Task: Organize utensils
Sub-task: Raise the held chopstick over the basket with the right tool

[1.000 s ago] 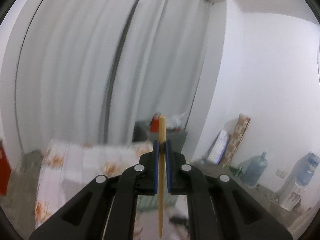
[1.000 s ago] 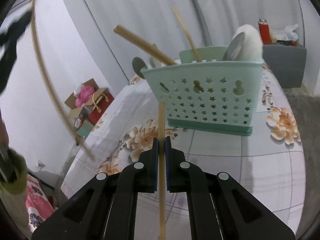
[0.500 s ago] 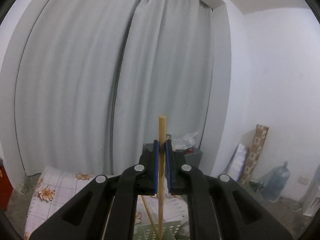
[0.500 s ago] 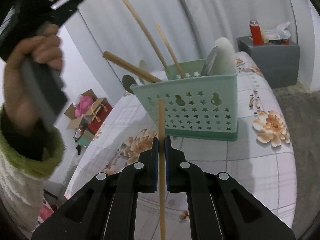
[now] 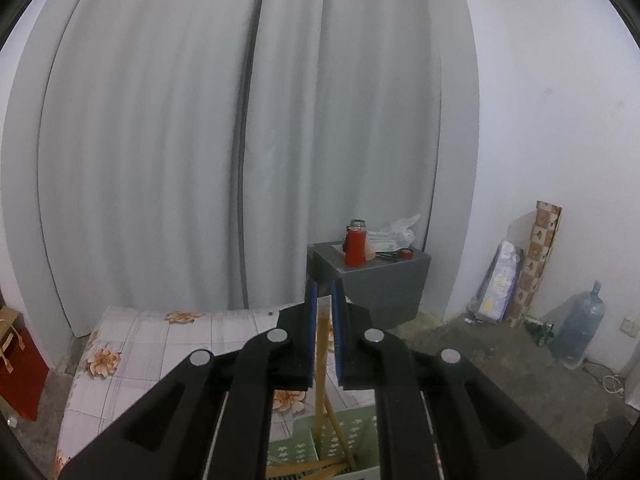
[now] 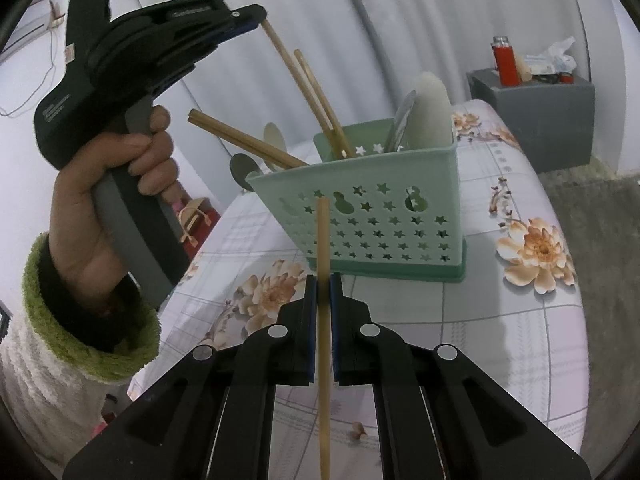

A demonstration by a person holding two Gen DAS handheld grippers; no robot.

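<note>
My left gripper (image 5: 324,286) hangs over the mint-green utensil basket (image 5: 304,444). Its jaws stand slightly apart, and a blurred wooden chopstick (image 5: 322,360) runs down between the pads, with a sliver of gap on each side. From the right wrist view, that left gripper (image 6: 258,20) is held in a hand, and the chopstick (image 6: 296,76) slants from its tip into the basket (image 6: 380,216). My right gripper (image 6: 323,278) is shut on a second chopstick (image 6: 323,236) in front of the basket. Other chopsticks (image 6: 240,140) and a white spoon (image 6: 430,108) stand in the basket.
The basket stands on a table with a flowered cloth (image 6: 500,340). Behind it is a grey cabinet (image 5: 384,280) carrying a red flask (image 5: 354,246). A water bottle (image 5: 580,336) and leaning boards stand by the right wall, and a red bag (image 5: 16,372) is on the floor at left.
The left gripper swung in over the basket and sank. Its chopstick slid down through the pads, its top now below the fingertips. The right gripper kept its grip and place.
</note>
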